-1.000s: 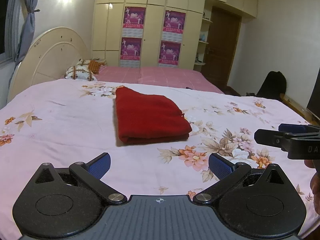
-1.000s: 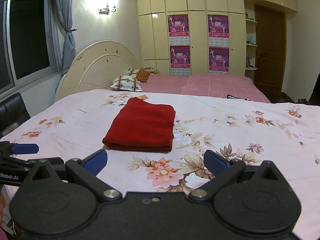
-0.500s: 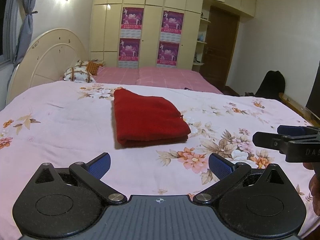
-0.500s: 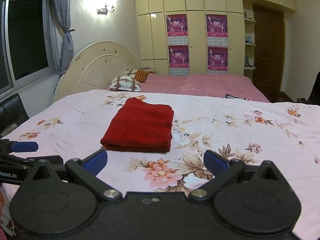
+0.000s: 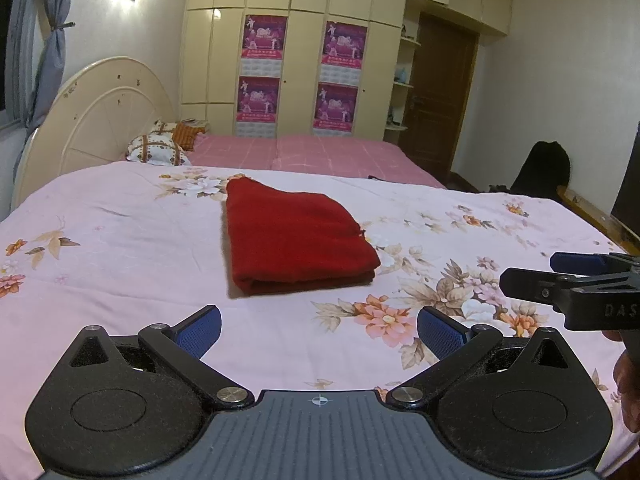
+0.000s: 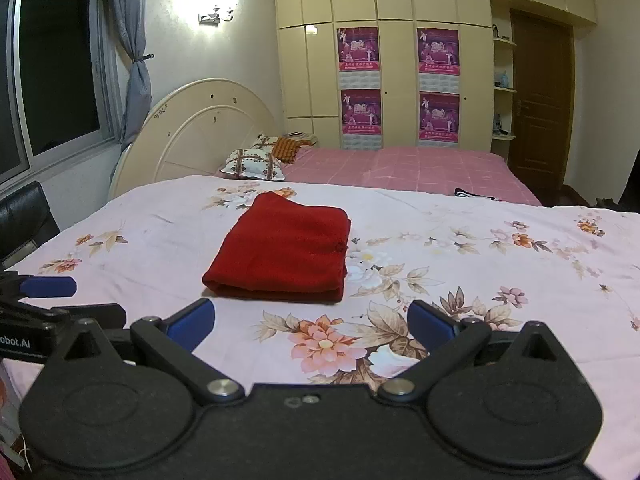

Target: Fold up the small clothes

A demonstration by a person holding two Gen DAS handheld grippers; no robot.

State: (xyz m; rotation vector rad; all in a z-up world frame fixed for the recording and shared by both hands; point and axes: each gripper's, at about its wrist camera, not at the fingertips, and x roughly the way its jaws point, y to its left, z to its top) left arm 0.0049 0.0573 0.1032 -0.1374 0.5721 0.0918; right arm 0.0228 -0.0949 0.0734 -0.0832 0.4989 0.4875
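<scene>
A red cloth (image 5: 296, 236) lies folded into a thick rectangle on the floral pink sheet (image 5: 120, 248); it also shows in the right wrist view (image 6: 284, 256). My left gripper (image 5: 319, 330) is open and empty, held back from the cloth's near edge. My right gripper (image 6: 311, 322) is open and empty too, just short of the cloth's folded edge. The right gripper shows at the right edge of the left wrist view (image 5: 560, 280), and the left gripper at the left edge of the right wrist view (image 6: 44, 296).
A cream headboard (image 6: 200, 136) and pillows (image 6: 252, 160) are at the far left. A pink bedspread (image 6: 420, 168) lies beyond the floral sheet. A wardrobe (image 6: 400, 60) and a door (image 6: 540, 108) stand behind. A black bag (image 5: 544, 168) sits at the far right.
Both grippers have shifted only slightly, so the cloth sits a little differently in each view. The cloth itself has not moved and both grippers stay open.
</scene>
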